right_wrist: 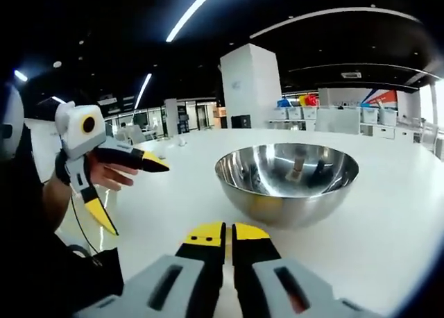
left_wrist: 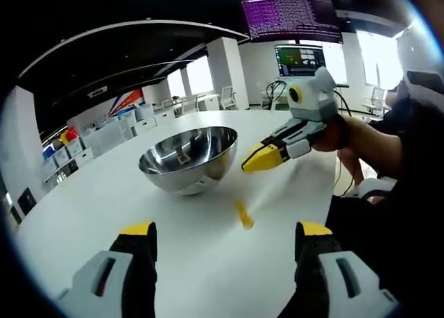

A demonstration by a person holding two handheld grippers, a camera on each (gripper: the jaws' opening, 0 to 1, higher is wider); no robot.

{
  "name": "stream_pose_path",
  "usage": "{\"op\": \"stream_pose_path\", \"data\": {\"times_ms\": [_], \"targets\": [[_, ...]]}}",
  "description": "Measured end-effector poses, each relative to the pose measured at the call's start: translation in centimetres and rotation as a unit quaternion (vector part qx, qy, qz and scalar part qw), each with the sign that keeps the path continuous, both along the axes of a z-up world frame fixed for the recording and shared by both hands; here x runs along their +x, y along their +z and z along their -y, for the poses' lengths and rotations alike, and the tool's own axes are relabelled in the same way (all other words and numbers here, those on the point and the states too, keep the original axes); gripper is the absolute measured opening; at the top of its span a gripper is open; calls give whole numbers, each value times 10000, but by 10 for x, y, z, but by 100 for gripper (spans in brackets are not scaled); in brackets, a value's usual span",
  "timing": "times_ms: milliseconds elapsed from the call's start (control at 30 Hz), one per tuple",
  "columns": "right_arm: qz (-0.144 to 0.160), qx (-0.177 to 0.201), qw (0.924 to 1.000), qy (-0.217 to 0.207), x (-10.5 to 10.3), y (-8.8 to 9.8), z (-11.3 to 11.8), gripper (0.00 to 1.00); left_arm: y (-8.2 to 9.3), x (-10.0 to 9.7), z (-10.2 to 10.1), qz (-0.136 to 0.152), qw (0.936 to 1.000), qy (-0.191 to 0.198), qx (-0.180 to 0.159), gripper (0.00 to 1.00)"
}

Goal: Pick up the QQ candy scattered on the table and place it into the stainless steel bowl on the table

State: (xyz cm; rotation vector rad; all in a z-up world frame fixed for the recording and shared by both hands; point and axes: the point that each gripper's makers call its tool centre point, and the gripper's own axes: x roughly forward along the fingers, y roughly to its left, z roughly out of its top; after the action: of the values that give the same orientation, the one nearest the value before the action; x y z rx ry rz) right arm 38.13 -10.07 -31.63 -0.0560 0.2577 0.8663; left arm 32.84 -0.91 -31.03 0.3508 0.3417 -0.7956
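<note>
A stainless steel bowl (left_wrist: 186, 180) stands on the white table (left_wrist: 90, 214). One yellow QQ candy (left_wrist: 243, 214) lies on the table in front of the bowl, between and just beyond my left gripper's (left_wrist: 225, 231) open jaws. My right gripper (left_wrist: 261, 159) hovers to the right of the bowl, above the candy, with its yellow tips together. In the right gripper view my right gripper (right_wrist: 227, 235) is shut with nothing visible between its jaws, and the bowl (right_wrist: 298, 208) sits just ahead and to the right. The left gripper (right_wrist: 133, 195) shows at the left, held open in a hand.
The person (left_wrist: 409, 165) holding the grippers sits at the table's right edge. Monitors (left_wrist: 300, 59) stand at the far end of the table. Shelves with coloured bins (left_wrist: 69, 139) line the room beyond the table's left side.
</note>
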Motion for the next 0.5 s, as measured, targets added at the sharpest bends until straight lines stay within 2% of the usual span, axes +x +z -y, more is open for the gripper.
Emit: {"op": "stream_pose_path", "data": {"times_ms": [100, 233, 367, 500], "targets": [[12, -4, 10000, 64, -3, 5, 0, 3, 1, 0, -1, 6, 10000, 20, 3, 81], [-141, 461, 9985, 244, -13, 21, -5, 3, 2, 1, -2, 36, 10000, 7, 26, 81], [-62, 457, 9986, 259, -16, 28, -5, 3, 0, 3, -5, 20, 10000, 60, 54, 81], [-15, 395, 9989, 260, -15, 27, -5, 3, 0, 4, -7, 20, 10000, 62, 66, 81]]}}
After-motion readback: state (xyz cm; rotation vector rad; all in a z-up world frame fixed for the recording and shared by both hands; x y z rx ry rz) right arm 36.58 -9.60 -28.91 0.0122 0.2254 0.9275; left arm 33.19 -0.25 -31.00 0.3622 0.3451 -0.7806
